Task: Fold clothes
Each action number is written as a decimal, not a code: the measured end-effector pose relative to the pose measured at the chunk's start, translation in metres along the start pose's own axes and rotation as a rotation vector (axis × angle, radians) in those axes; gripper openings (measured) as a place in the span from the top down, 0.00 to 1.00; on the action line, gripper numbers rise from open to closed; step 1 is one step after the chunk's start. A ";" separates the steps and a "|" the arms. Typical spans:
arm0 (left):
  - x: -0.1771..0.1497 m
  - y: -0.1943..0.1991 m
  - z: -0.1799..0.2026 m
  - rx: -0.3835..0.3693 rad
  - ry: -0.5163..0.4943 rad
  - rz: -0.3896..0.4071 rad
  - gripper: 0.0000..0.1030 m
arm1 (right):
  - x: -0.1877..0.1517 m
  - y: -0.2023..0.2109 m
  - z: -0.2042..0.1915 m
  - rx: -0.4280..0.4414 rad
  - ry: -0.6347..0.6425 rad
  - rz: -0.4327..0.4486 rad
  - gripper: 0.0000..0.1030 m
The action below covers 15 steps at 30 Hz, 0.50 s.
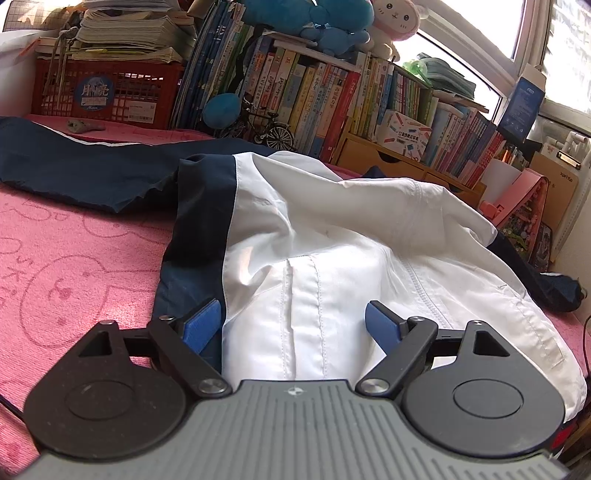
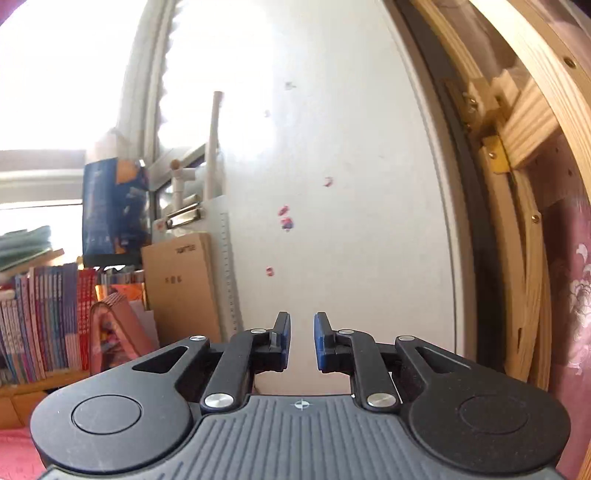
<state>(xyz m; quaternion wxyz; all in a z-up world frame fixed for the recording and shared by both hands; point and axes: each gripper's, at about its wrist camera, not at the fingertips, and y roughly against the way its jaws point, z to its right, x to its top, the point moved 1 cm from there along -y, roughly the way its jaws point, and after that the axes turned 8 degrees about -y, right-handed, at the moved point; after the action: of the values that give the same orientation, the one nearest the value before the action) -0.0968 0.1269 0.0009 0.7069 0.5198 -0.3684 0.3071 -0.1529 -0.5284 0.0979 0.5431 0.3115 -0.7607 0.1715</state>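
Gaping left tongs (image 1: 291, 323) over jacket (image 1: 332, 236)

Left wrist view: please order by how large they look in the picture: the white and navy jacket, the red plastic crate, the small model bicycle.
1. white and navy jacket, by far the largest, though it also lies nearest the camera.
2. red plastic crate, clearly smaller and farther back.
3. model bicycle, smallest.

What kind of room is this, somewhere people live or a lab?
Most likely a lived-in bedroom or child's study corner: a white and navy jacket lies on a pink cartoon-print cover, with crowded bookshelves and plush toys by a window.
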 end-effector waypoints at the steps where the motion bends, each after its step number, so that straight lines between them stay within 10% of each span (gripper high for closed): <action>1: 0.000 0.000 0.001 0.001 -0.003 0.000 0.16 | -0.003 -0.004 0.009 0.019 -0.036 -0.065 0.67; 3: 0.000 -0.001 0.002 0.002 -0.012 0.001 0.14 | -0.018 -0.013 0.024 0.045 -0.092 -0.209 0.48; 9: 0.001 -0.003 0.003 0.005 -0.026 -0.007 0.13 | -0.088 -0.056 0.045 0.075 -0.291 -0.658 0.44; 13: 0.000 -0.003 0.003 0.008 -0.032 -0.007 0.13 | -0.111 -0.084 0.036 0.054 -0.380 -0.722 0.33; 14: 0.000 -0.003 0.003 0.009 -0.035 -0.008 0.13 | -0.110 -0.091 0.029 0.051 -0.358 -0.713 0.39; 15: 0.000 -0.003 0.003 0.009 -0.037 -0.008 0.13 | -0.106 -0.098 0.021 0.050 -0.331 -0.697 0.78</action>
<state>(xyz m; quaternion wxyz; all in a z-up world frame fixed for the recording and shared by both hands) -0.0949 0.1227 0.0002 0.6988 0.5303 -0.3779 0.2961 -0.0799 -0.5836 -0.0161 0.4310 0.5880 -0.6821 -0.0573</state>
